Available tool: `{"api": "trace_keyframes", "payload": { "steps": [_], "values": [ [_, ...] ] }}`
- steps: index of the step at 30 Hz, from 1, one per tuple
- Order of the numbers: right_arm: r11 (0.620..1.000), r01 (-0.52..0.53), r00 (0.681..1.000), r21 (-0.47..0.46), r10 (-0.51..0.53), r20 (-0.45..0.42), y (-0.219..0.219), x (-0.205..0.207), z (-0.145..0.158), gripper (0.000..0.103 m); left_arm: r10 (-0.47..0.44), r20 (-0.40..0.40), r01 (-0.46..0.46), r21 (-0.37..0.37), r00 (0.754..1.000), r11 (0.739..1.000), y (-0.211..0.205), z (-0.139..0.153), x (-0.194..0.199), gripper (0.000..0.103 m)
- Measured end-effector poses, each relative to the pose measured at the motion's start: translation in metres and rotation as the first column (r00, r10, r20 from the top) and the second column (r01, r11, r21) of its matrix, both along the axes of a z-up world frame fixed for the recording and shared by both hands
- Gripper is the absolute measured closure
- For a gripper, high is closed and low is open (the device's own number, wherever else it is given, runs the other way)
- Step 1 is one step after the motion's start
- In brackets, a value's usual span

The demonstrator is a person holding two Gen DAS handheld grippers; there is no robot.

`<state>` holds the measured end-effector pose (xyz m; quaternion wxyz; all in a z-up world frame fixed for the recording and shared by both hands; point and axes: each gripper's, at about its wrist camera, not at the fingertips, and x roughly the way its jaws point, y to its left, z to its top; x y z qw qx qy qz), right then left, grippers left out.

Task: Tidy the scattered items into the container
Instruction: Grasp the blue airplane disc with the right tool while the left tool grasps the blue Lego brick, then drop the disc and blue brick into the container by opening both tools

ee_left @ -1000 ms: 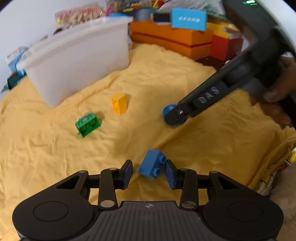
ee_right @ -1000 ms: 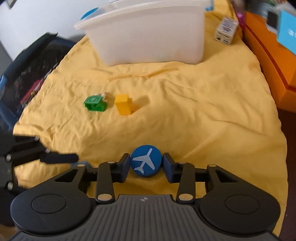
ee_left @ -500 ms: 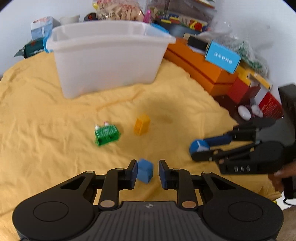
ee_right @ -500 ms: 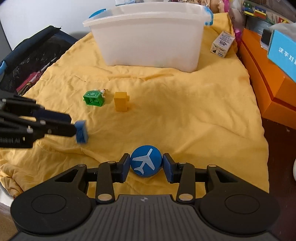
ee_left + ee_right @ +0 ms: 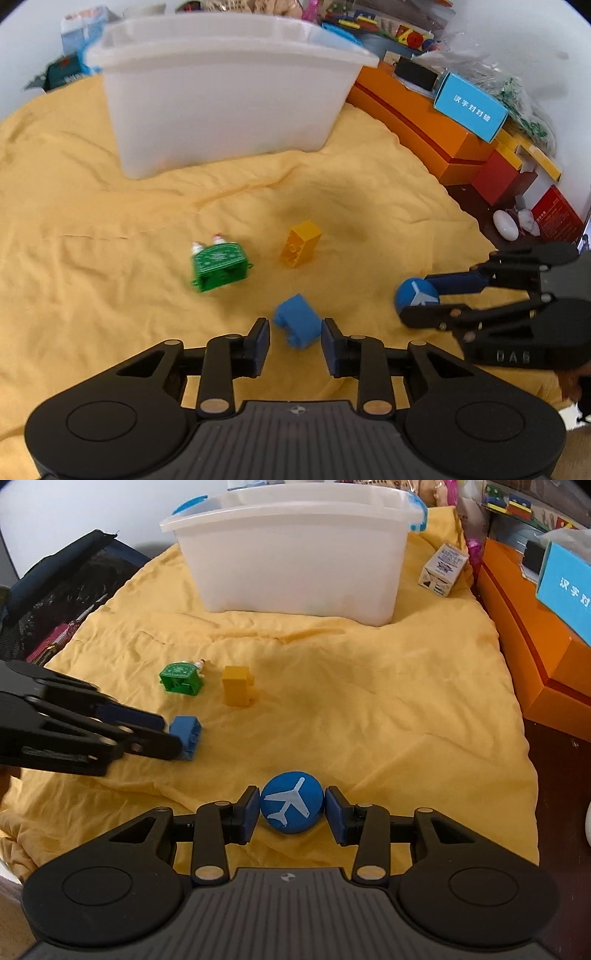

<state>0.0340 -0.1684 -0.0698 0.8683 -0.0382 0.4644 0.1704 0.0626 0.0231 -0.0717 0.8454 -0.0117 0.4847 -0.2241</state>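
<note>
Grippers over toys on a yellow cloth (image 5: 92, 302) before a white bin (image 5: 225, 99).

Left gripper (image 5: 295, 338) had just been opening, its pads clear of the blue brick (image 5: 298, 325) between them. Right gripper (image 5: 292, 814) closely flanked the blue ball (image 5: 291, 802); whether its pads pressed it was unclear. Only the right view showed a black bag (image 5: 55, 602) and small carton (image 5: 442, 569); only the left showed a red box (image 5: 556, 218). Green brick (image 5: 219, 266) and yellow brick (image 5: 300, 248) lay nearby. Neither view showed the bin's contents.

Home playroom: yellow bedsheet (image 5: 369, 701), toy bricks (image 5: 299, 245), stacked game boxes (image 5: 424, 125).
</note>
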Motion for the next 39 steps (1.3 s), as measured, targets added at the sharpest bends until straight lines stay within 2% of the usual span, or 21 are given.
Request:
{"api": "trace_keyframes", "payload": {
  "steps": [2, 3, 6, 11, 13, 15, 17, 20, 24, 27, 28, 29, 31, 34, 36, 38, 39],
  "values": [
    [1.000, 0.002, 1.000, 0.003, -0.002, 0.002, -0.002, 0.002, 0.001, 0.060, 0.012, -0.031, -0.013, -0.020, 0.999, 1.000, -0.004, -0.005, 0.006, 0.070],
    [1.000, 0.002, 1.000, 0.002, -0.002, 0.003, -0.002, 0.002, 0.001, 0.060, 0.006, -0.026, -0.007, -0.003, 1.000, 1.000, -0.008, -0.006, 0.007, 0.085],
    [1.000, -0.015, 1.000, -0.003, 0.015, -0.010, -0.002, 0.005, -0.003, 0.060, -0.048, 0.019, 0.047, 0.047, 0.999, 0.998, -0.015, -0.003, 0.003, 0.086],
    [0.995, -0.092, 0.996, -0.049, 0.093, 0.006, 0.005, 0.006, -0.005, 0.061, -0.075, 0.068, 0.072, 0.038, 0.995, 0.997, -0.010, 0.020, 0.001, 0.086],
    [0.994, -0.106, 0.994, -0.038, 0.106, -0.002, 0.005, 0.008, -0.002, 0.061, -0.072, 0.087, 0.070, 0.018, 0.994, 0.997, -0.007, 0.033, 0.002, 0.086],
    [0.996, -0.092, 0.996, 0.018, 0.092, 0.010, 0.001, 0.012, 0.016, 0.061, -0.067, 0.139, 0.065, 0.018, 0.988, 0.998, -0.004, 0.055, 0.005, 0.086],
    [0.993, -0.111, 0.990, 0.047, 0.106, 0.097, 0.001, 0.017, 0.049, 0.061, -0.060, 0.231, 0.055, 0.031, 0.971, 0.998, -0.001, 0.086, 0.012, 0.086],
    [0.990, -0.132, 0.959, 0.051, 0.115, 0.259, 0.003, 0.040, 0.100, 0.061, -0.036, 0.370, 0.024, 0.039, 0.928, 0.999, 0.000, 0.128, 0.037, 0.086],
    [0.990, -0.054, 0.934, 0.128, 0.005, 0.358, 0.000, 0.097, 0.140, 0.061, 0.023, 0.452, -0.050, 0.047, 0.892, 0.998, 0.003, 0.160, 0.090, 0.086],
    [0.993, -0.011, 0.922, 0.115, -0.035, 0.386, 0.006, 0.135, 0.144, 0.058, 0.052, 0.465, -0.096, 0.070, 0.884, 0.993, 0.004, 0.167, 0.126, 0.083],
    [0.994, -0.002, 0.925, 0.112, -0.041, 0.378, 0.007, 0.145, 0.140, 0.048, 0.056, 0.462, -0.112, 0.094, 0.885, 0.989, 0.003, 0.165, 0.135, 0.077],
    [0.994, 0.011, 0.928, 0.105, -0.049, 0.369, 0.007, 0.151, 0.135, 0.046, 0.072, 0.447, -0.135, 0.111, 0.892, 0.985, 0.003, 0.161, 0.141, 0.073],
    [0.994, 0.025, 0.930, 0.102, -0.061, 0.363, 0.003, 0.146, 0.128, 0.049, 0.103, 0.416, -0.152, 0.085, 0.904, 0.985, 0.009, 0.156, 0.139, 0.069],
    [0.990, -0.008, 0.942, 0.140, -0.039, 0.334, -0.002, 0.119, 0.120, 0.050, 0.102, 0.389, -0.120, 0.020, 0.915, 0.993, 0.022, 0.146, 0.109, 0.063],
    [0.988, -0.056, 0.950, 0.144, 0.009, 0.311, 0.000, 0.100, 0.109, 0.052, 0.075, 0.362, -0.090, 0.025, 0.929, 0.996, 0.028, 0.130, 0.088, 0.062],
    [0.984, -0.099, 0.970, 0.147, 0.062, 0.235, 0.007, 0.086, 0.089, 0.056, 0.048, 0.310, -0.069, 0.055, 0.949, 0.996, 0.029, 0.108, 0.071, 0.062],
    [0.980, -0.124, 0.977, 0.156, 0.094, 0.191, 0.011, 0.082, 0.077, 0.061, 0.029, 0.277, -0.050, 0.070, 0.961, 0.996, 0.029, 0.094, 0.065, 0.062]
  ]
}}
